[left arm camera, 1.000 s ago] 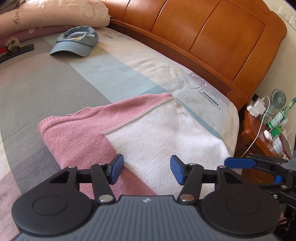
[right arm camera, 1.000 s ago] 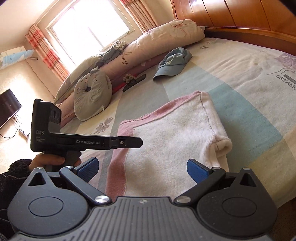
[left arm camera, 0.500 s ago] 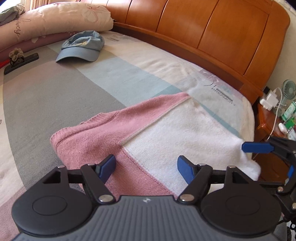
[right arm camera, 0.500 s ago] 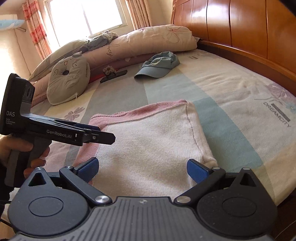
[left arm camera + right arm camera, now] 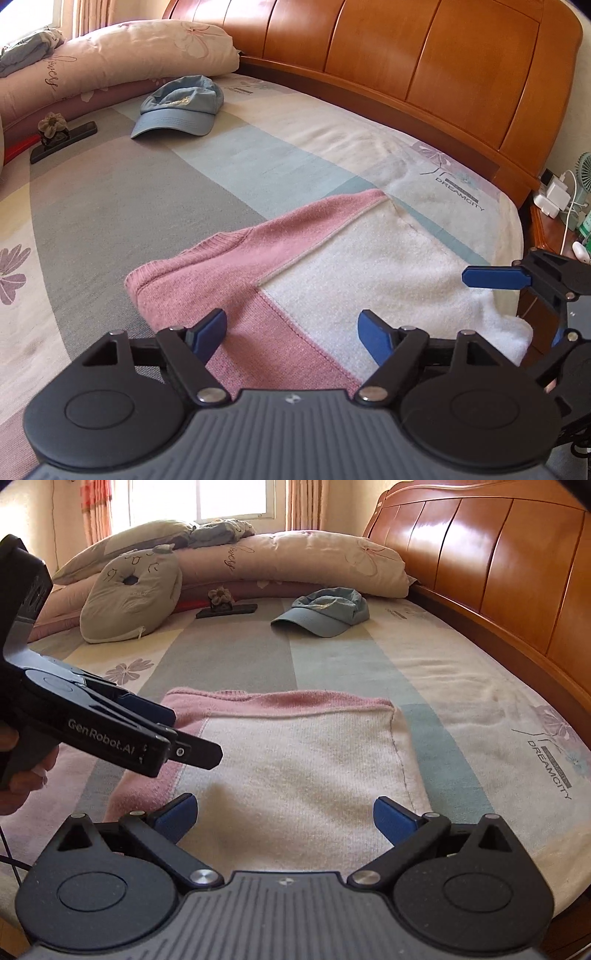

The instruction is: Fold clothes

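A pink and white knit sweater (image 5: 332, 266) (image 5: 295, 753) lies folded into a rectangle near the bed's front edge. My left gripper (image 5: 291, 332) hovers open above its pink side, fingers apart and holding nothing. My right gripper (image 5: 282, 814) hangs open over the white panel, also holding nothing. From the right wrist view the left gripper (image 5: 155, 723) shows at the left, held by a hand (image 5: 22, 775). One blue fingertip of the right gripper (image 5: 495, 277) shows at the right edge of the left wrist view.
A blue cap (image 5: 181, 107) (image 5: 325, 611) lies farther up the striped bedsheet (image 5: 129, 192). Pillows (image 5: 288, 561) and a grey cushion (image 5: 133, 594) line the far side, with a dark flat object (image 5: 227, 610) beside them. The wooden headboard (image 5: 424, 62) runs along the right. A nightstand with chargers (image 5: 554, 195) stands beyond the bed corner.
Both grippers have drawn back and risen from the sweater, staying open. The left gripper's jaws have opened slightly wider. The sweater lies as before.
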The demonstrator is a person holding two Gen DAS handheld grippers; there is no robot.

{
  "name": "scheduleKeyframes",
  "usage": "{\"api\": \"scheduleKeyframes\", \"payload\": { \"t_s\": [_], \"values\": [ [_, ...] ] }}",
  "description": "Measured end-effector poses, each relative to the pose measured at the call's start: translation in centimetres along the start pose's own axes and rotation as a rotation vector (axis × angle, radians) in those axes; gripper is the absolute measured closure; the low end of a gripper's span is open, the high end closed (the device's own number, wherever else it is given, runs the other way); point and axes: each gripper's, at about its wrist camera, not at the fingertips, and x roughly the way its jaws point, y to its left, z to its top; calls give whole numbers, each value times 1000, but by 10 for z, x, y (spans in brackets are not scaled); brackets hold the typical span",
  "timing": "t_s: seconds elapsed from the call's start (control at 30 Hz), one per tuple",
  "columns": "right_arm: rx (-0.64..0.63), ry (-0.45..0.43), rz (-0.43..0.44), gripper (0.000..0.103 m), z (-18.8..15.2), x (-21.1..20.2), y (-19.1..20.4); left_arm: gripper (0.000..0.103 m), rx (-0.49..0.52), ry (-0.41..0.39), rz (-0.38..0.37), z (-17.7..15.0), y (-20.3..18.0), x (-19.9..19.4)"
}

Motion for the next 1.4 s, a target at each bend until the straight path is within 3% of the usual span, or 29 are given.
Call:
{"api": "scheduleKeyframes", "payload": {
  "t_s": [0.13, 0.27, 0.37, 0.47, 0.63, 0.8, 0.93, 1.2, 1.4],
  "values": [
    [-6, 74, -10, 0, -9, 26, 11, 23, -8, 0, 14, -3, 3, -8],
    [-21, 82, 0, 0, -15, 18, 12, 20, -14, -22, 20, -7, 10, -19],
    [-28, 97, -2, 0, -2, 10, 10, 19, -48, -45, 26, -10, 19, -26],
    [-14, 52, -18, 0, 20, 11, 1, 19, -94, -61, 27, -16, 28, -31],
    [14, 63, -15, 0, 53, 54, -20, 19, -139, -62, 56, -25, 42, -38],
    [41, 89, -12, 0, 55, 107, -36, 19, -177, -49, 93, -34, 55, -42],
    [38, 93, 5, 0, 64, 118, -40, 19, -192, -37, 121, -36, 61, -40],
    [133, 79, 12, 0, 53, 57, -47, 19, -161, -42, 98, -30, 55, -39],
    [254, 54, 67, 0, -5, -14, -51, 19, -131, -30, 72, -27, 39, -37]
  ]
}}
